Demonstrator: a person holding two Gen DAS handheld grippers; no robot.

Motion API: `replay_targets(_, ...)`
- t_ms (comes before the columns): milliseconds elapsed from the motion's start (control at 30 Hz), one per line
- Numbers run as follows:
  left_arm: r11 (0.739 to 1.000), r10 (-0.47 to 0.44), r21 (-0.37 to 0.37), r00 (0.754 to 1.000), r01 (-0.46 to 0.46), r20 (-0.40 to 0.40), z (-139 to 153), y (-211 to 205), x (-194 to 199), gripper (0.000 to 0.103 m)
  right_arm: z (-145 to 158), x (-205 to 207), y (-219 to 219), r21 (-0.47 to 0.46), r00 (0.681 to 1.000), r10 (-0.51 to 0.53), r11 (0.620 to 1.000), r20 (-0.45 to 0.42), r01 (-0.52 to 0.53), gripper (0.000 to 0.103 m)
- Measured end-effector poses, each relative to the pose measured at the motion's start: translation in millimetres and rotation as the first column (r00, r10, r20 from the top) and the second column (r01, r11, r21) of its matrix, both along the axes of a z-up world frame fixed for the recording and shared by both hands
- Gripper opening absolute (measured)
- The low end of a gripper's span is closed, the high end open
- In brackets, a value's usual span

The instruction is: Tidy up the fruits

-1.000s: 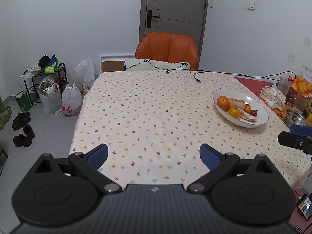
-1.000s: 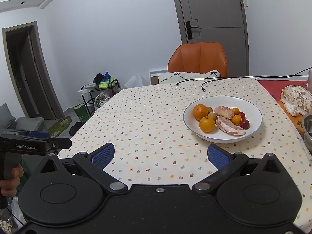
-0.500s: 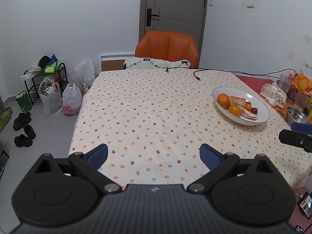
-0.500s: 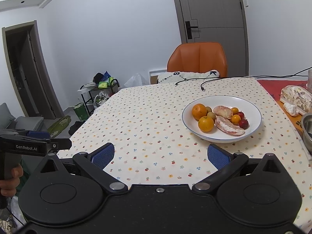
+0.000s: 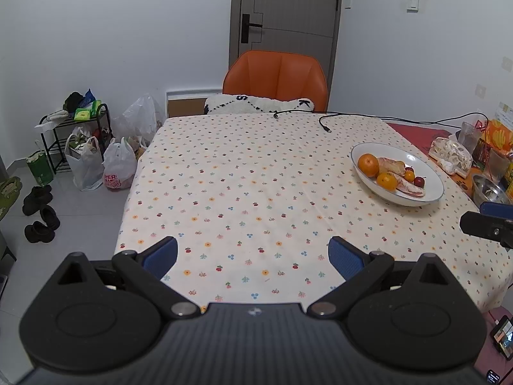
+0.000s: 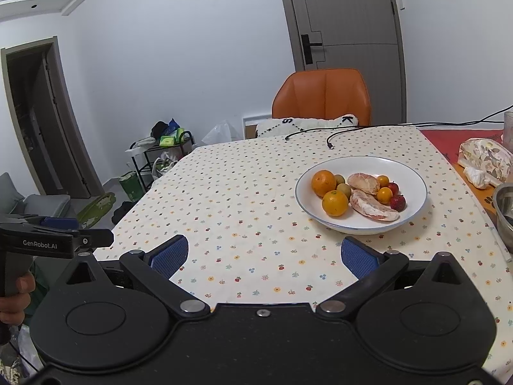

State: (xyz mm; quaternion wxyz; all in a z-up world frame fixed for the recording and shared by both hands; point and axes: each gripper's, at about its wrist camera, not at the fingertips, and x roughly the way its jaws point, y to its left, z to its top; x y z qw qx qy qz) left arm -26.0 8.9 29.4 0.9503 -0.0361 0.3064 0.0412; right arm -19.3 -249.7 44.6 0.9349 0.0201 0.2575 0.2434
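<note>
A white bowl sits on the right half of the flowered tablecloth. It holds two oranges, two peeled pomelo pieces, small kiwis, little orange fruits and red ones. My left gripper hangs open over the table's near edge, far left of the bowl. My right gripper is open too, just in front of the bowl, nothing between its fingers. The right gripper's tip shows at the left wrist view's right edge.
An orange chair with a white cushion stands at the far side, cables lying near it. A steel bowl, a wrapped packet and snack bags crowd the right end. Plastic bags, a rack and shoes are on the floor at left.
Both grippers have drifted slightly; the bowl appears a little lower and nearer in the views. Nothing was grasped or let go.
</note>
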Motion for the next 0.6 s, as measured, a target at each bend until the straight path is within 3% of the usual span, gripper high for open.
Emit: replay_targets(600,0.999,-0.034,-0.008,0.999,0.034,0.005,1,-12,7,0.099,-9,6,0,-0.007,1.000,-0.009,1.000,-0.025,0.009,0.103)
